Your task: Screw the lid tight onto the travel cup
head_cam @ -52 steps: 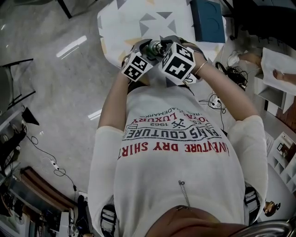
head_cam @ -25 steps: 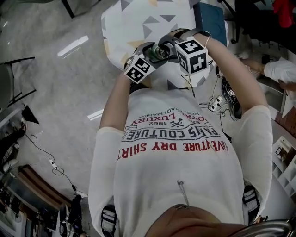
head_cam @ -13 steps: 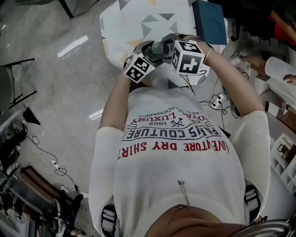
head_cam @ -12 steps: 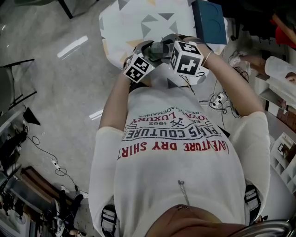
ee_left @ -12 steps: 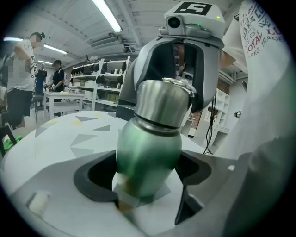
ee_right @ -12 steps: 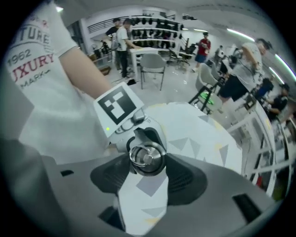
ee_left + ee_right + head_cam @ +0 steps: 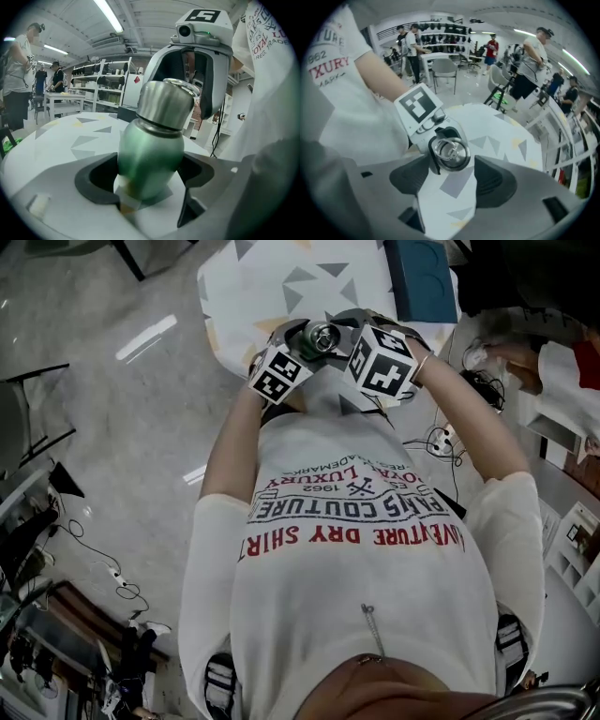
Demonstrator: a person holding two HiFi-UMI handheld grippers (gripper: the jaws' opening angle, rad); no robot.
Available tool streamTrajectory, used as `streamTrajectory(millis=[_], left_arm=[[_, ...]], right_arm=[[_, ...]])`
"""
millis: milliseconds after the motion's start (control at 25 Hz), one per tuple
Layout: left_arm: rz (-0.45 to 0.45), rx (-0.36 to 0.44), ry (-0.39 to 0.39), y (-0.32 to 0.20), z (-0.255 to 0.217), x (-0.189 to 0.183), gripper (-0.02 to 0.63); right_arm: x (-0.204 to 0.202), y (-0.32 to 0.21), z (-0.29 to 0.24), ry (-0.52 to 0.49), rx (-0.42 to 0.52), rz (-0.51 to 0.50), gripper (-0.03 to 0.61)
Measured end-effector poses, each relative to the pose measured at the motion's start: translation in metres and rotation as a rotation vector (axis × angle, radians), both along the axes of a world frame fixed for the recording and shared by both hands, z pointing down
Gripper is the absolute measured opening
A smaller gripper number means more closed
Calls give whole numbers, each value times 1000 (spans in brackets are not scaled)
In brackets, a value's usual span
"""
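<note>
1. Between the jaws at ctr, left gripper view: left gripper point(image 7: 149, 190) is clenched on the travel cup point(image 7: 149, 154), pads on its green body; cup leans toward 1 o'clock. Steel lid point(image 7: 165, 107) sits on the cup's neck just above ctr; how far it is threaded cannot be told. Right gripper point(image 7: 190, 70) faces in from 1 o'clock, jaws spread to either side of lid's top, right marker cube point(image 7: 202, 16) uppermost. Table point(image 7: 51, 140) w/ triangle print lies behind at 9 o'clock; shelving point(image 7: 101, 89) at 10 o'clock.
2. Right gripper view: claw released, jaws wide apart at 8 and 4 o'clock. Lid appears end-on just above ctr, w/ a ring on its top, beyond the jaw tips and nearest the 8 o'clock jaw; contact there cannot be told. Left marker cube point(image 7: 416, 105) stands behind lid at 10 o'clock, w/ person's forearm point(image 7: 384, 79) beyond. Printed table spreads under the jaws; chairs point(image 7: 444, 70) at 12 o'clock.
3. Head view: both grippers are held close together at 12 o'clock over table's near edge, cup between them, lid top facing camera. Left cube sits toward 11 o'clock, right cube toward 1 o'clock. Teal box point(image 7: 422, 277) lies at table's 1 o'clock corner. White shirt point(image 7: 356, 549) fills ctr and 6 o'clock; cables point(image 7: 441, 442) lie on floor point(image 7: 112, 427) at 3 o'clock.
</note>
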State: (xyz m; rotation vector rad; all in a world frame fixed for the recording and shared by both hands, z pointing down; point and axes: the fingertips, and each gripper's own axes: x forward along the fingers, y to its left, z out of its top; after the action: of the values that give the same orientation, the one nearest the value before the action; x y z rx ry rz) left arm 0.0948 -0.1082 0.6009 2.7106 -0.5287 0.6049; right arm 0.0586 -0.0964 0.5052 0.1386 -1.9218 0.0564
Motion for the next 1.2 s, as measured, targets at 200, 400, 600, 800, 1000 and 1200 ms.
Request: streamTrajectory(millis=[200,400,600,800,1000,1200], left_arm=[[3,5,6,0,0,1,394],[2,-2,0,1,3,2,394],[1,0,0,2,-1,2,394],[3,2,-3,1,0,2,394],[4,3,-6,2,-1,0,394],[7,7,-7,0,-4,0,394]], right_arm=[[7,7,-6,19,36,-294,279],[3,3,-3,53,77,-573,279],[2,8,2,91,36,-714,240],[1,7,3,75,25,-671,238],[-3,5,3,71,42,-463,238],[-6,-3,2,21,24,-148,238]])
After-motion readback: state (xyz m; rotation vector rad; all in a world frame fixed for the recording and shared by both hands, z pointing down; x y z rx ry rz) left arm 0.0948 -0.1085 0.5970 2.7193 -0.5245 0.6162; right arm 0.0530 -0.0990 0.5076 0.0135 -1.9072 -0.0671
